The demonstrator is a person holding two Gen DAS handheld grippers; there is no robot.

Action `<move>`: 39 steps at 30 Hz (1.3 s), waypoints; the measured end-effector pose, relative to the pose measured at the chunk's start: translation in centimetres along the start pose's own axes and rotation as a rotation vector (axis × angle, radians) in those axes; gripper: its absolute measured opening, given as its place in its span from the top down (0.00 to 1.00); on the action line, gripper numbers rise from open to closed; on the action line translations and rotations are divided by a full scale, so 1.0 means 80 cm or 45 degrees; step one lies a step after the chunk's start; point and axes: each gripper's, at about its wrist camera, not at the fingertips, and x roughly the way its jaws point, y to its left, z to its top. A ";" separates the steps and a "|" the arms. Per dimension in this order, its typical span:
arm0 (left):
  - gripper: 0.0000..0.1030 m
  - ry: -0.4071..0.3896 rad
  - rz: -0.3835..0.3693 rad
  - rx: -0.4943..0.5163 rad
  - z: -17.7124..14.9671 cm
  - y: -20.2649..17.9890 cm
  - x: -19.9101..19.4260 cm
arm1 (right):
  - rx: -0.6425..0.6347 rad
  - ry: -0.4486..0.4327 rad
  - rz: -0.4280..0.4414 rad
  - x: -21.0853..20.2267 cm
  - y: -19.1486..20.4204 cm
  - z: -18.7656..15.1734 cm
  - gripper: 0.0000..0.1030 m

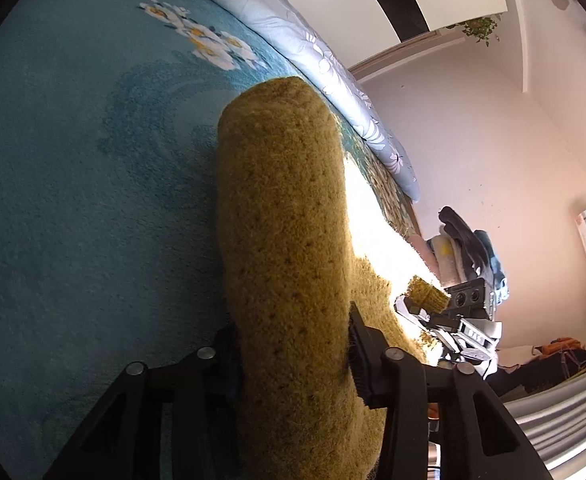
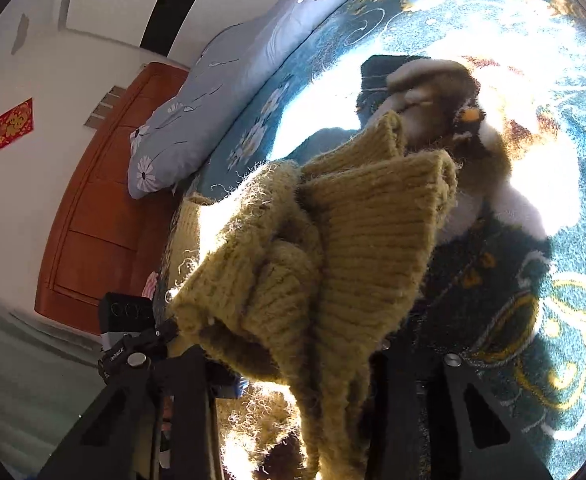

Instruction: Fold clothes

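A mustard-yellow knitted sweater [image 1: 285, 208] lies in a thick rolled fold on the teal bed cover [image 1: 73, 200]. My left gripper [image 1: 293, 364] is shut on its near end, both black pads pressed into the knit. In the right wrist view the sweater's ribbed edge [image 2: 373, 232] is bunched and lifted, and my right gripper [image 2: 293, 364] is shut on that bunch. The left wrist view also shows the right gripper [image 1: 449, 320] at the right, with a ribbed piece of the sweater in it. The fingertips are buried in the fabric.
A grey-blue floral quilt [image 1: 333, 64] runs along the far side of the bed. A dark garment with white fluffy trim [image 2: 433, 92] lies beyond the sweater in bright sunlight. A reddish wooden door [image 2: 105, 208] and a pile of clothes [image 1: 465, 240] stand by the wall.
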 end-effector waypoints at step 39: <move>0.63 0.381 -0.493 0.584 0.074 -0.588 0.402 | -0.070 -0.648 -0.515 -0.657 -0.081 0.180 0.60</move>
